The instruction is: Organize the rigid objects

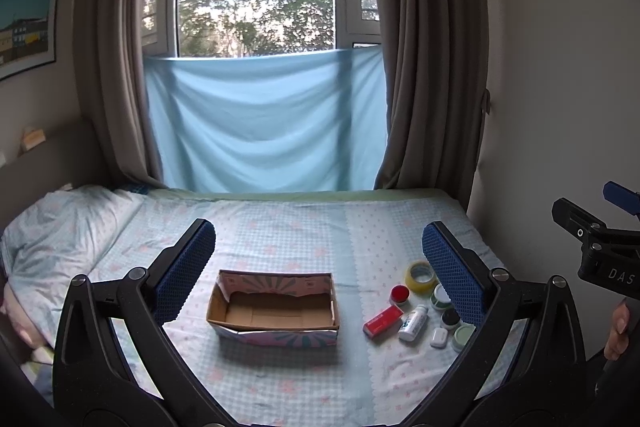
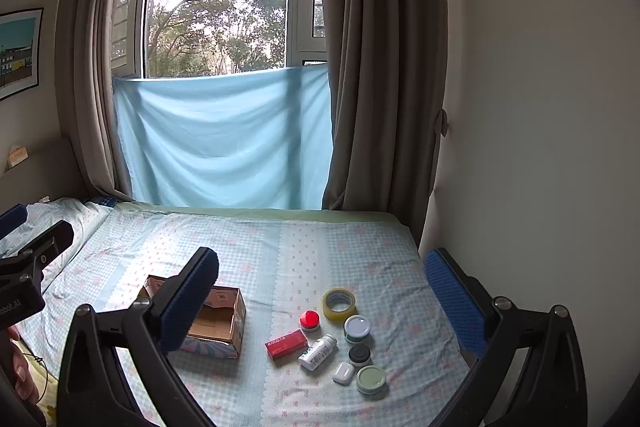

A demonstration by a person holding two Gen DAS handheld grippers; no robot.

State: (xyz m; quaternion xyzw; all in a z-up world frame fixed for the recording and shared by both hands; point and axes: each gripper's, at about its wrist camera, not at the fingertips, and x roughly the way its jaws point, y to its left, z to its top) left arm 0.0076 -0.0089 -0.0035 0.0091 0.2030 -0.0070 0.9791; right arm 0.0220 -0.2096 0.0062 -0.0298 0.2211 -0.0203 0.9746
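Observation:
An open empty cardboard box (image 1: 273,311) (image 2: 216,323) lies on the bed. To its right lie several small items: a yellow tape roll (image 2: 338,303), a red-lidded jar (image 2: 309,320), a red box (image 2: 286,343), a white bottle (image 2: 318,351) lying on its side, a white-lidded jar (image 2: 357,328), a black jar (image 2: 359,354), a white earbud case (image 2: 343,373) and a green-lidded jar (image 2: 371,379). My left gripper (image 1: 318,247) is open and empty, above the box. My right gripper (image 2: 322,277) is open and empty, above the items.
The bed (image 2: 280,251) has a checked floral sheet. A pillow (image 1: 60,227) lies at the left. Curtains and a window with a blue cloth (image 1: 264,123) stand behind the bed. A wall (image 2: 540,107) borders the right side.

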